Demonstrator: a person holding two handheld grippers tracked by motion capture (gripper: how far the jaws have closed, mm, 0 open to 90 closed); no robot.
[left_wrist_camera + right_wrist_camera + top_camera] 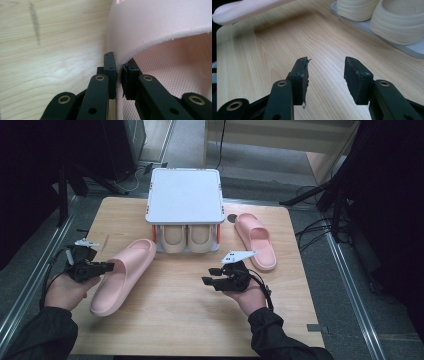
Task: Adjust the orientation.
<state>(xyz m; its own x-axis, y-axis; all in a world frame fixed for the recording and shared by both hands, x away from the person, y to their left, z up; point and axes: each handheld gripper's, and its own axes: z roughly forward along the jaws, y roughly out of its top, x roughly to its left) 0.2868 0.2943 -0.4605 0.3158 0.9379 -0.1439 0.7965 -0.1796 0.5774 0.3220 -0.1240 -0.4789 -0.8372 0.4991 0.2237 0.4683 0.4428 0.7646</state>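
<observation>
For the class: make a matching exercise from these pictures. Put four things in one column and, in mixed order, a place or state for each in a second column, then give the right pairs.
Things
1. left gripper
2. right gripper
3. beige slippers
4. right-hand pink slipper

Places or states
A. tucked side by side on the lower shelf of the small rack
B. jaws open, nothing between them, over the bare table
C. lying alone on the table to the right of the rack
D. jaws shut on the edge of the strap of the left-hand pink slipper

Pairs: 1-D, 2-B, 3-A, 4-C
</observation>
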